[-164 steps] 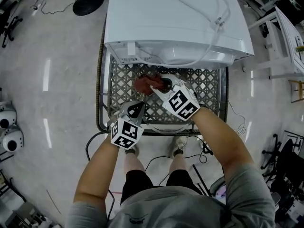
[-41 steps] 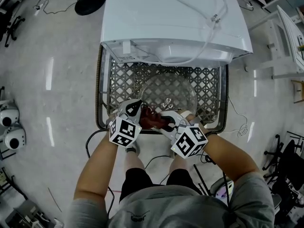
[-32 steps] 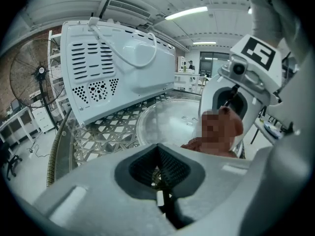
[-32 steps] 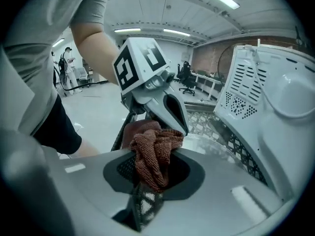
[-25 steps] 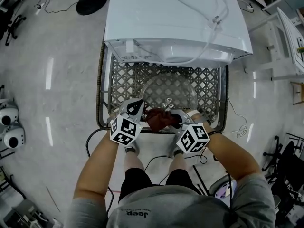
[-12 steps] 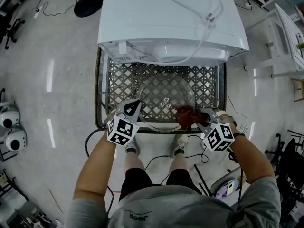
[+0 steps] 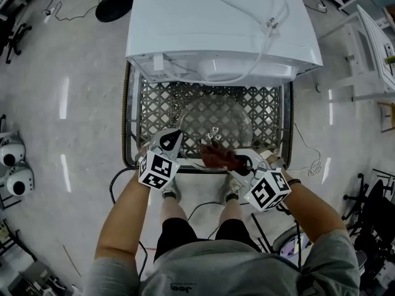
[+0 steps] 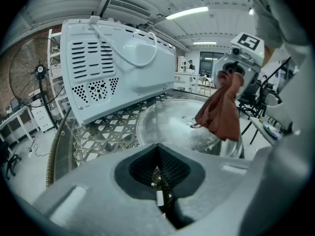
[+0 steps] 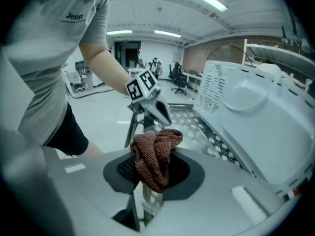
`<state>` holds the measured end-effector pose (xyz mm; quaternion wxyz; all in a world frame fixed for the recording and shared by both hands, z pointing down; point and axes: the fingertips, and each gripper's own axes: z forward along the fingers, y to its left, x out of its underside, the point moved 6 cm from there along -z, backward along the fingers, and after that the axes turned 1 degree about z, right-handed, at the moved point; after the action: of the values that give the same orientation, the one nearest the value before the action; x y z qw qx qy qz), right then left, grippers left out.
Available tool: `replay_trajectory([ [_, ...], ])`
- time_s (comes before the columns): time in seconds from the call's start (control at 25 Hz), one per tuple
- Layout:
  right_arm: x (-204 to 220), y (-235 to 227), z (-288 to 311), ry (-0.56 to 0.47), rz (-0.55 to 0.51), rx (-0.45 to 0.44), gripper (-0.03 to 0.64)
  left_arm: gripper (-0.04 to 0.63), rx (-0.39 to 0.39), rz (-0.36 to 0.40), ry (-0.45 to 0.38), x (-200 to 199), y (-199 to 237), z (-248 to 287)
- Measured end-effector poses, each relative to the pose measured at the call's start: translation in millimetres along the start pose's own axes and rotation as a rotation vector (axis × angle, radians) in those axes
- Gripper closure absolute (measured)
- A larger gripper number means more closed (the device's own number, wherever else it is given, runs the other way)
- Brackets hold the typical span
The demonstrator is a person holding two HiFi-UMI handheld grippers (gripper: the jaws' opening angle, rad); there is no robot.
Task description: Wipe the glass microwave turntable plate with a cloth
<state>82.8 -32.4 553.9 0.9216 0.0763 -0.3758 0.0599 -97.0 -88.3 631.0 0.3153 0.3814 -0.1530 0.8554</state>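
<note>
The clear glass plate point(image 7: 217, 119) lies on a metal lattice table point(image 7: 159, 106) in front of a white microwave point(image 7: 222, 23). My left gripper point(image 7: 173, 139) sits at the plate's near-left rim with its jaws closed there; in the left gripper view point(image 8: 158, 181) lattice shows through the narrow slit between them. My right gripper point(image 7: 236, 160) is shut on a crumpled red-brown cloth point(image 7: 215, 155) that rests over the plate's near rim. From the left gripper view the cloth point(image 8: 221, 114) hangs onto the plate point(image 8: 172, 127). The cloth point(image 9: 155, 161) fills the right jaws point(image 9: 150, 183).
The microwave point(image 8: 118, 68) stands tilted at the table's far side, a white cable looped over its top point(image 7: 271, 23). The table's tubular rim point(image 7: 128, 122) bounds the lattice. Cables trail on the floor point(image 7: 305, 159) by the person's feet; a fan base point(image 7: 116, 4) stands far left.
My right gripper has carried the cloth left along the plate's near rim, from the right side to the near middle. The left gripper has stayed at the near-left rim.
</note>
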Motion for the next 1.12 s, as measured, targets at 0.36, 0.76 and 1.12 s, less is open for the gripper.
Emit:
replay_trajectory([
  [0.36, -32.0, 56.1, 92.6, -0.034, -0.026, -0.126, 0.522, 0.595, -0.001, 0.004, -0.003, 0.0, -0.8, 0.3],
  [0.76, 4.7, 47.6, 69.7, 0.057, 0.035, -0.113, 0.522, 0.595, 0.009, 0.000, -0.003, 0.5, -0.4, 0.0],
  [1.12, 56.2, 22.4, 15.4, 0.146, 0.147, -0.050, 0.522, 0.595, 0.010, 0.000, -0.002, 0.7, 0.3, -0.1],
])
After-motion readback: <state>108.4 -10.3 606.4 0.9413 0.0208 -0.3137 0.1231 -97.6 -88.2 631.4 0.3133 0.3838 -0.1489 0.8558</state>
